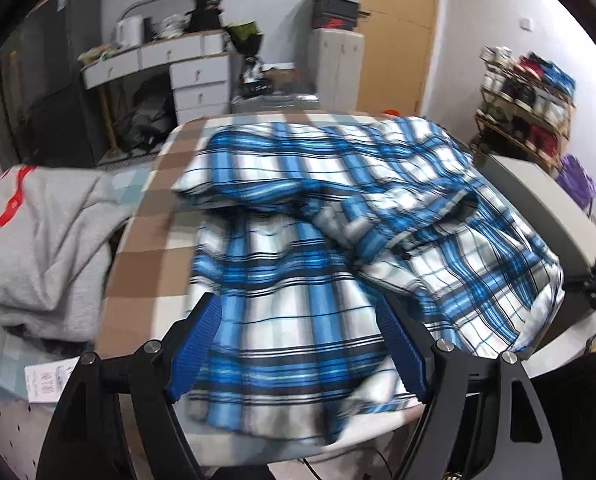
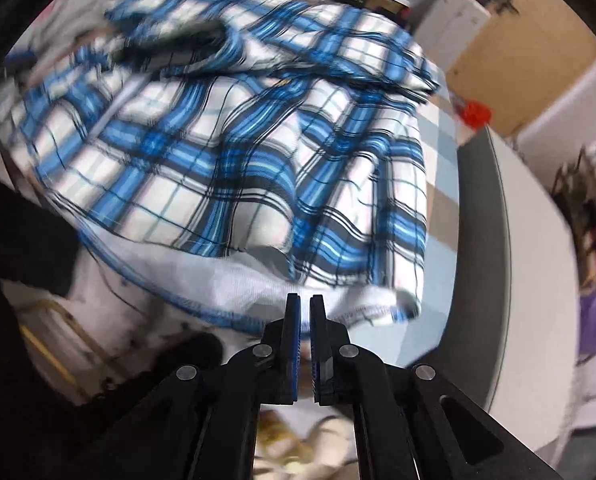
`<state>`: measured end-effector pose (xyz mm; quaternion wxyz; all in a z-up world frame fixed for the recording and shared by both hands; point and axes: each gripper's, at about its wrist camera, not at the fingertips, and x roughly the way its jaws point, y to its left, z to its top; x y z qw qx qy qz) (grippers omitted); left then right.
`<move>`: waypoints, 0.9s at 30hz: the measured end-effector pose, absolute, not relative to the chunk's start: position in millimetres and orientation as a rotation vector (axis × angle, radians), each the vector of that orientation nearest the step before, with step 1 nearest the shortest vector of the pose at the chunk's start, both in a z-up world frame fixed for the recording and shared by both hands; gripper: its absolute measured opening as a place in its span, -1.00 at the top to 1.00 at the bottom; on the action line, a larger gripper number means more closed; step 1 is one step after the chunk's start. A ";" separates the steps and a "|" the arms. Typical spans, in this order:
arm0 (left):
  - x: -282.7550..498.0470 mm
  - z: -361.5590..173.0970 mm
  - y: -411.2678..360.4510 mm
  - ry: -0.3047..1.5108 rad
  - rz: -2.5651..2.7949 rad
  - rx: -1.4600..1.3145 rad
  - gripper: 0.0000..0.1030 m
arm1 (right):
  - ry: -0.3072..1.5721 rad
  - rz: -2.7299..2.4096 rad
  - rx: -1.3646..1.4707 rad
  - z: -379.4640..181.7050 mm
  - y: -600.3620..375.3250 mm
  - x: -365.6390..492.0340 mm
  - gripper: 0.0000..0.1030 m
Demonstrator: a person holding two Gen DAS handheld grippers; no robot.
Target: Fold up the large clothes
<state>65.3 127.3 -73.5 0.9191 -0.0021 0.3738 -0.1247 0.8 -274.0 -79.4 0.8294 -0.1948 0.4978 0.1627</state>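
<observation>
Plaid shirt rumpled on worktop, light, limp, hem best pinched; left gripper spread wide, right gripper clenched at hem edge.

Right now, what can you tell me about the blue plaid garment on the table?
The plaid garment is thin woven-looking cloth in blue, white and black checks, with a plain white inner side showing at its near hem. It lies crumpled and partly folded over itself on a checked table cover, not flat. The left gripper hangs open over its near edge, fingers either side of the cloth without pinching it. The right gripper is shut at the hem; whether it pinches fabric cannot be told.
</observation>
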 end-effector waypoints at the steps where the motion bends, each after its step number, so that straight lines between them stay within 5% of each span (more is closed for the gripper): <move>1: 65.8 -71.4 136.1 0.778 -0.243 -0.020 -0.48 | 1.061 0.362 -0.352 -74.3 -281.8 1.1 0.92; 17: 75.4 -119.2 196.5 1.144 -0.300 -0.344 -0.48 | 1.004 0.564 0.436 -75.9 -344.9 27.9 0.87; 19: 77.6 -121.0 192.6 1.144 -0.295 -0.332 -0.48 | 0.977 0.571 0.474 -75.3 -350.9 26.6 0.47; 20: 79.1 -121.5 191.2 1.147 -0.292 -0.326 -0.48 | 0.949 0.548 0.496 -74.1 -354.9 23.9 -0.45; 21: 81.0 -122.1 188.0 1.153 -0.295 -0.316 -0.48 | 0.898 0.503 0.507 -70.6 -360.5 18.7 -1.00; 27: 87.1 -124.9 181.2 1.169 -0.324 -0.280 -0.48 | 0.879 0.456 0.515 -70.9 -370.8 17.9 -1.00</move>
